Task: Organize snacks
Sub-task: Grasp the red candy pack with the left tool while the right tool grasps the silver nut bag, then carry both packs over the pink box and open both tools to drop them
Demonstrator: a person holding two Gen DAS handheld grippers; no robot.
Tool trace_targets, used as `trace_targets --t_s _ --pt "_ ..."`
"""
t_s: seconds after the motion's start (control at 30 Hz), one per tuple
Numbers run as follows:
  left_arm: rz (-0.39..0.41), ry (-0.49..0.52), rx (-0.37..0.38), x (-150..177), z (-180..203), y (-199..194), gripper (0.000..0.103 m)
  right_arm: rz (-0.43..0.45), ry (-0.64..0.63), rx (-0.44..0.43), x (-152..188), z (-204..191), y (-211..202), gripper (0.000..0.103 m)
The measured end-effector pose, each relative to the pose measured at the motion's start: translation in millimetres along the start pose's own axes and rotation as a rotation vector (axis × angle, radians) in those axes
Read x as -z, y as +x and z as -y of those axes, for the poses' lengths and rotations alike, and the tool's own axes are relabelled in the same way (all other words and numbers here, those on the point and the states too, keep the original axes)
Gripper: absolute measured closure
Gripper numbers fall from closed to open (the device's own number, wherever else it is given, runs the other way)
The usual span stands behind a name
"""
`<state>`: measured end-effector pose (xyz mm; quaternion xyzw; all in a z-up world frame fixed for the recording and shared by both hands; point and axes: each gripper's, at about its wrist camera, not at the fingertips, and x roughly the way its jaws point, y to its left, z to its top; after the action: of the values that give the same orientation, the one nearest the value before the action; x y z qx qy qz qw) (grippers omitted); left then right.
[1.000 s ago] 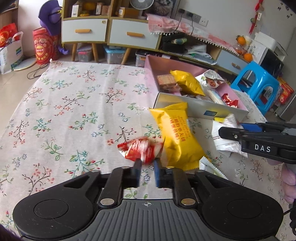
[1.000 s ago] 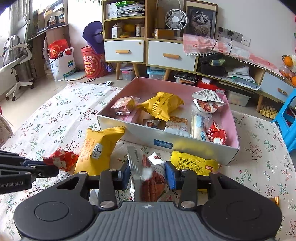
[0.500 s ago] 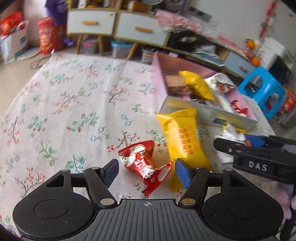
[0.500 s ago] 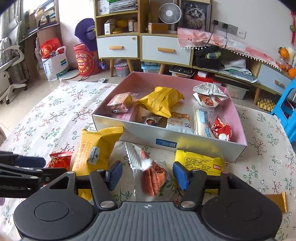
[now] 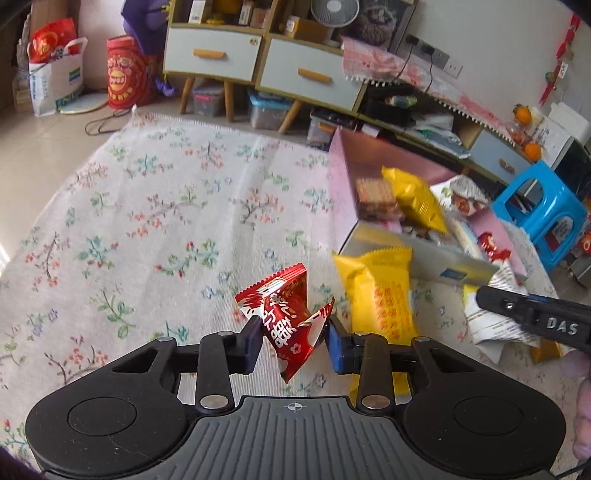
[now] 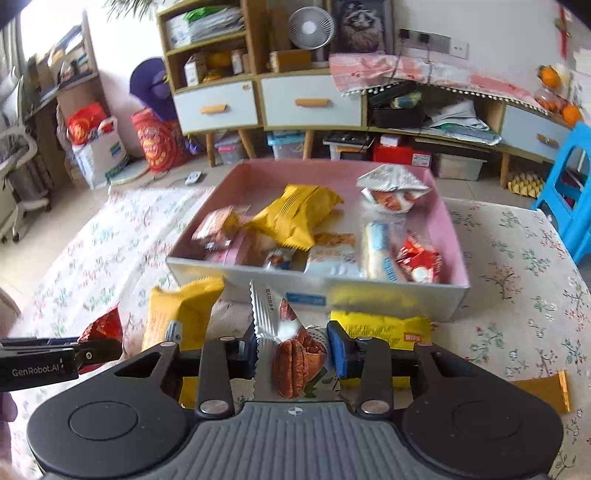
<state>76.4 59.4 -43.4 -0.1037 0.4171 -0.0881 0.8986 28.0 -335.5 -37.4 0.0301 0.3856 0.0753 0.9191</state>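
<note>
Floral tablecloth [image 5: 155, 206], pink snack box [image 6: 439, 184] at its far side.
Left view: your left gripper [image 5: 291, 341] grips the red snack packet [image 5: 284, 314], lifted beside the yellow packet [image 5: 384, 295]. Right view: your right gripper [image 6: 291, 352] pinches the pecan packet [image 6: 288, 339], raised before the box.

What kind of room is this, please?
Most likely a home living room: a floral tablecloth covers the table, a wooden cabinet with drawers holds a small fan, and a blue plastic stool stands nearby.
</note>
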Motion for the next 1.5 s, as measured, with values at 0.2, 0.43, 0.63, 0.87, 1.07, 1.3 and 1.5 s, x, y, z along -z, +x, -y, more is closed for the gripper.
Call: trace_targets --t_s 0.2,0.43,0.63,0.87,1.07,1.3,1.5 --pt "0.031 -0.015 0.013 -14 10 -10 0.070 0.082 0.064 0.002 -15 21 -25 0.078" --pt "0.080 -0.032 0.031 -41 31 -7 0.070 0.136 0.213 -0.016 -33 52 -31 0.078" --pt "0.100 0.034 0.050 -71 61 18 0.070 0.154 0.347 -0.040 -57 69 -5 0.078" --pt "0.102 0.138 0.023 -103 91 67 0.069 0.154 0.419 -0.082 -68 71 38 0.077" --pt "0.097 0.175 -0.009 -114 98 102 0.069 0.136 0.405 -0.073 -71 72 60 0.077" --pt "0.095 0.190 -0.034 -121 105 127 0.069 0.134 0.408 -0.063 -73 79 74 0.077" --pt "0.087 0.208 -0.046 -122 107 138 0.065 0.144 0.391 -0.054 -74 80 78 0.073"
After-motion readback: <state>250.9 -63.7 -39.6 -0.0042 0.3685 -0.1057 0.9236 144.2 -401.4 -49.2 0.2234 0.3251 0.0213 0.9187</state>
